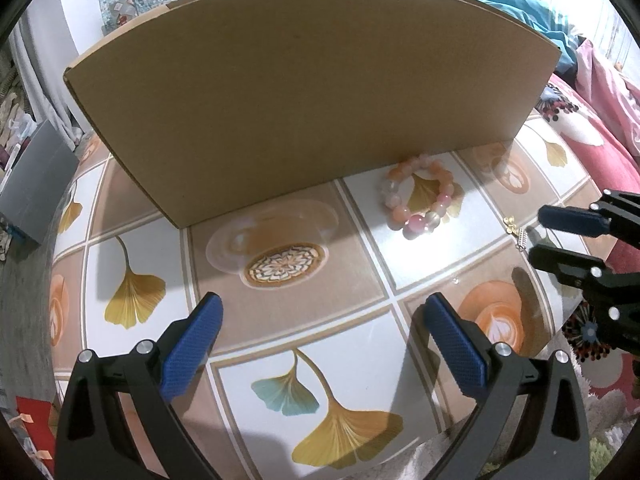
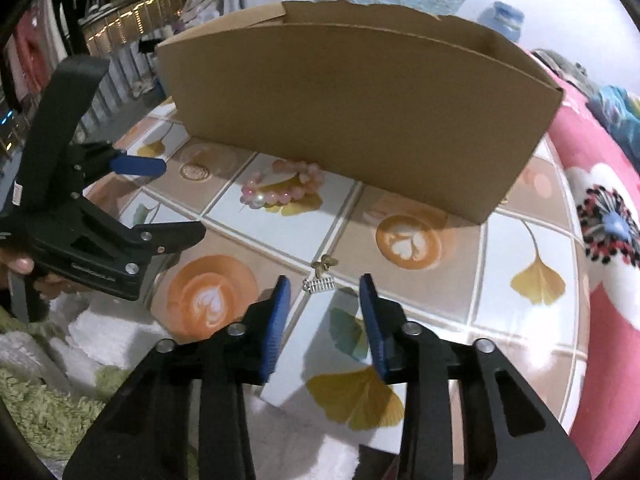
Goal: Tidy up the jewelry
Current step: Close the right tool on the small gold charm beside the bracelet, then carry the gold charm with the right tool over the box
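Observation:
A pink and orange bead bracelet (image 1: 418, 196) (image 2: 282, 188) lies on the patterned tabletop just in front of a tall brown cardboard box (image 1: 312, 92) (image 2: 360, 120). Near the table's right side sit a small gold charm (image 1: 510, 222) (image 2: 324, 263) and a small ribbed silver piece (image 1: 521, 239) (image 2: 318, 284). My right gripper (image 2: 325, 280) (image 1: 534, 234) stands open, its blue fingertips either side of the silver piece and not touching it. My left gripper (image 1: 323, 300) (image 2: 183, 199) is wide open and empty over the table's front.
A clear shallow dish (image 1: 272, 232) rests on the table (image 1: 280, 320) at the box's foot. A grey box (image 1: 38, 192) sits past the left edge. Pink flowered bedding (image 2: 608, 240) lies to the right, and shaggy green and white rug (image 2: 60, 392) below the near edge.

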{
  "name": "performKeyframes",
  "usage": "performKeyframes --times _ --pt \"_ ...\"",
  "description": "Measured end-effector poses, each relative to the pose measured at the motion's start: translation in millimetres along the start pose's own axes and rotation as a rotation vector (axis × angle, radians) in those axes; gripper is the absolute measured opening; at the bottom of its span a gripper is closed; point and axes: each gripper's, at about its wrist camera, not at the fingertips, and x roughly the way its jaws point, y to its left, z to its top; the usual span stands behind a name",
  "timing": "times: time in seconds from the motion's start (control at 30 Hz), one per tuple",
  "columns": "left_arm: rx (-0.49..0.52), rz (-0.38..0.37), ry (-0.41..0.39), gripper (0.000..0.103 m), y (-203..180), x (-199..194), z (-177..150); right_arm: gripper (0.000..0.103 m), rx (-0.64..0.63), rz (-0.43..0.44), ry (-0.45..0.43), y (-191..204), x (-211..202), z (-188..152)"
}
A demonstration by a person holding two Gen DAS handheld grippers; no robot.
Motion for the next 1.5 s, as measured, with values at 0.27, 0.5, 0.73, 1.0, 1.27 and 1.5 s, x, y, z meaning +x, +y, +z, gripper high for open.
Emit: performKeyframes --times 0.27,0.5,0.73,1.0,1.27,1.5 --pt "0.001 -0.001 -0.007 0.099 1 0 0 0.017 -0.018 0.012 0.001 -1 9 3" --pt "0.008 -0.004 -0.015 0.099 1 -1 0 0.013 -0.052 0.011 0.004 3 10 2" --pt "0.019 -0.011 -0.017 0.099 2 -2 0 0.012 0.013 0.003 -0.004 -8 3 -4" --pt "0.098 -0.086 -0.145 0.084 -18 -28 1 0.012 0.14 -0.013 -0.056 -39 -19 -12" --pt "0.253 -0.21 -0.16 0.044 -70 -23 21 0.012 0.219 0.02 -0.104 -59 -27 -21" --pt "0.301 -0.247 -0.115 0.032 -93 -11 31 0.012 0.24 0.054 -0.121 -64 -24 -23"
